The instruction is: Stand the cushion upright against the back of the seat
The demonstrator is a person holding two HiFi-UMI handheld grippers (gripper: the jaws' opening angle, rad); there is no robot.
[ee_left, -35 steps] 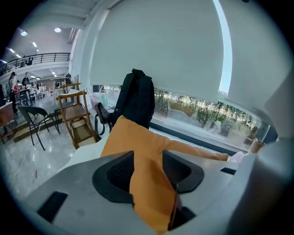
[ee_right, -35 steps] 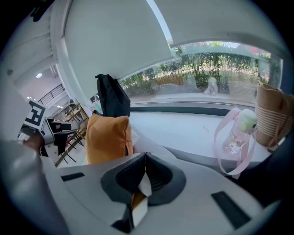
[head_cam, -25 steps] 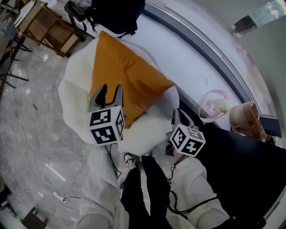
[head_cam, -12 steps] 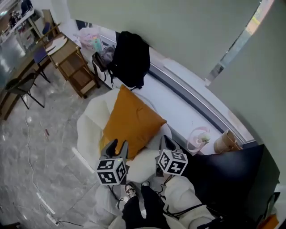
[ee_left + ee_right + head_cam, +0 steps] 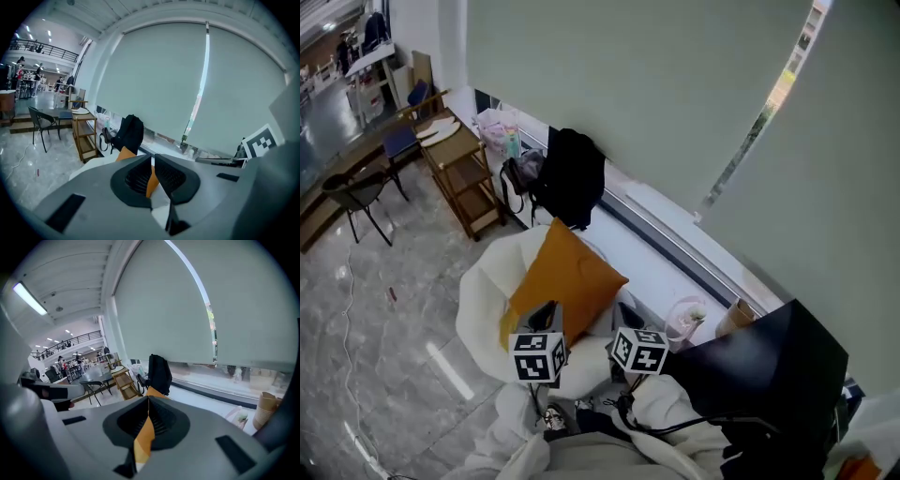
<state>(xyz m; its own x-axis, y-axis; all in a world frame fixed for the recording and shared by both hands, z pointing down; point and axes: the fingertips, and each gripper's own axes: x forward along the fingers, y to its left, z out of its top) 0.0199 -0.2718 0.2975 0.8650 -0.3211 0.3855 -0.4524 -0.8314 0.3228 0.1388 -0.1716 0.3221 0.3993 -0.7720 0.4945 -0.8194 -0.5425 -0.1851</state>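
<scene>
The orange cushion (image 5: 564, 281) stands on edge in the white seat (image 5: 483, 291), leaning on its back. Both grippers hang well clear of it, near the seat's front. My left gripper (image 5: 546, 314) is closing; its jaws are almost together with nothing between them. In the left gripper view (image 5: 153, 157) only a strip of the distant cushion (image 5: 151, 182) shows through the slim gap. My right gripper (image 5: 626, 317) is shut and empty; in its own view the tips (image 5: 148, 398) meet, with the cushion (image 5: 144, 437) far behind.
A black backpack (image 5: 572, 178) leans on the window ledge behind the seat. A wooden shelf cart (image 5: 459, 164) and a dark chair (image 5: 361, 192) stand at the left. A pink bag (image 5: 684, 319) and a black surface (image 5: 759, 366) lie at the right.
Both grippers have risen and drawn back from the cushion, which now looks smaller and farther. The left jaws, open beside the cushion's lower edge before, have come nearly together.
</scene>
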